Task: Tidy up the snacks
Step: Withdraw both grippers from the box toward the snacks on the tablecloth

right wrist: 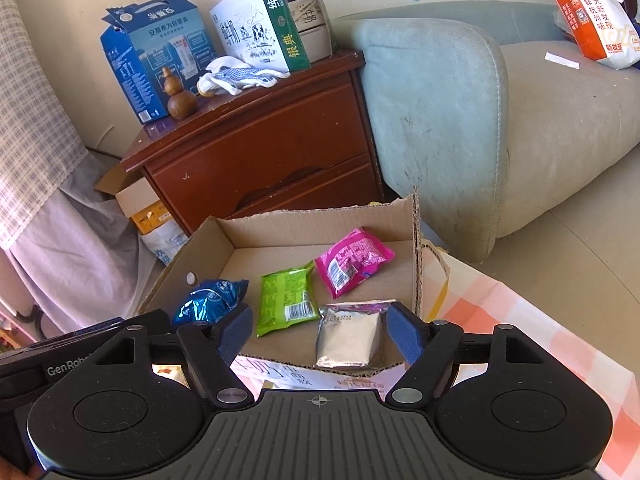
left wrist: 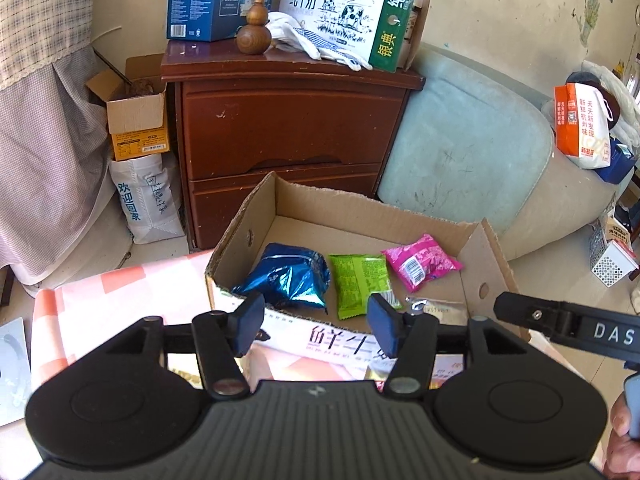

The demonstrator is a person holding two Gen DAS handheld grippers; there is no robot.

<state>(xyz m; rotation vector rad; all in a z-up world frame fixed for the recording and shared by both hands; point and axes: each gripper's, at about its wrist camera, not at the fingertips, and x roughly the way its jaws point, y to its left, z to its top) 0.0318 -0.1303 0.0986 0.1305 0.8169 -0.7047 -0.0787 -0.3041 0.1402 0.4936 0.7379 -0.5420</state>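
Four snack packets (right wrist: pixel 287 299) lie in one cardboard box (right wrist: pixel 320 216); both grippers' jaws released, empty.

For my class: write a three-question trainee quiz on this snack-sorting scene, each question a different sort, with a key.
1. True or false: the silver packet lies outside the cardboard box.
2. How many snack packets are in the box?
3. Multiple choice: the green packet lies between A) blue packet and pink packet; B) two silver packets; C) two gourds.

Key: 1 false; 2 four; 3 A. The left gripper and right gripper are both open and hold nothing.
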